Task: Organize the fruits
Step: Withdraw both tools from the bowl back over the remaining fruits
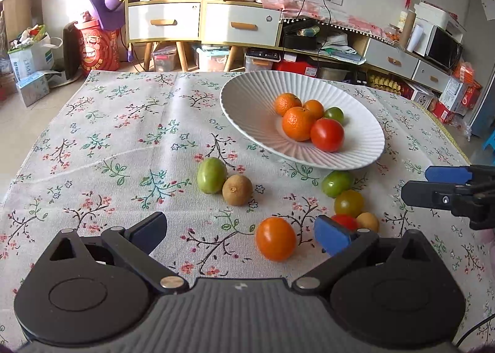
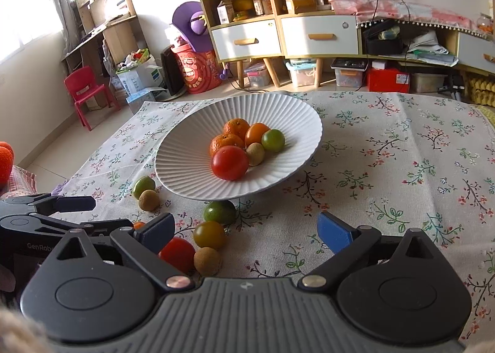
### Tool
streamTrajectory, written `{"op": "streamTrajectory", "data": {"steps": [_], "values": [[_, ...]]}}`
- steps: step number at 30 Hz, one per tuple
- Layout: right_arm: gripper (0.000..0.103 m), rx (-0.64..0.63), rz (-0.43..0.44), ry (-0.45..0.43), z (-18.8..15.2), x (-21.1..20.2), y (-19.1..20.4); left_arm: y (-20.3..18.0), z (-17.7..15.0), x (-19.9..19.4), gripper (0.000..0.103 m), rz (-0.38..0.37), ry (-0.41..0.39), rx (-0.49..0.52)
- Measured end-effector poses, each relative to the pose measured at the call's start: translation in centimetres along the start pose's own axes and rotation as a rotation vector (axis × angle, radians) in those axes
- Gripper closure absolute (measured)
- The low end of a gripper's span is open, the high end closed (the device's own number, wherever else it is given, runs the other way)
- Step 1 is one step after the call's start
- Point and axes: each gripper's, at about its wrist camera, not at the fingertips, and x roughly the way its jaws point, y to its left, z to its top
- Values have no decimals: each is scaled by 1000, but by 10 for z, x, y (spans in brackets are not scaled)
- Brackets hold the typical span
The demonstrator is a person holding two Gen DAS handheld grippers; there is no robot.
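A white ribbed bowl [image 1: 253,96] [image 2: 185,151] on the floral tablecloth holds oranges, a red tomato [image 1: 327,134] [image 2: 229,162], a green tomato and a kiwi [image 2: 255,153]. Loose on the cloth: an orange tomato [image 1: 275,238], a green tomato [image 1: 211,175] beside a kiwi [image 1: 237,189], another green tomato [image 1: 336,183] [image 2: 219,212], a yellow-green tomato [image 1: 348,203] [image 2: 209,234], a red tomato [image 1: 345,221] [image 2: 178,253] and a small kiwi [image 1: 368,221] [image 2: 207,261]. My left gripper [image 1: 241,233] is open, the orange tomato between its fingers. My right gripper [image 2: 247,230] [image 1: 433,185] is open and empty.
The table's far edge lies just behind the bowl. Beyond it stand wooden shelves with drawers [image 1: 201,21], storage boxes on the floor and a red child's chair [image 2: 86,93]. My left gripper [image 2: 46,213] shows at the left of the right wrist view.
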Motion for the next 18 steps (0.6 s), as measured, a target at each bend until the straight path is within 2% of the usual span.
{"op": "streamTrajectory", "data": {"steps": [10, 14, 18], "values": [[4, -134, 12, 54, -28, 9, 17, 6, -17, 4, 6, 9, 27, 2], [4, -190, 37, 70, -35, 9, 26, 2, -22, 6, 6, 6, 19, 34], [11, -225, 67, 77, -40, 10, 35, -3, -23, 8, 6, 0, 2, 76]]}}
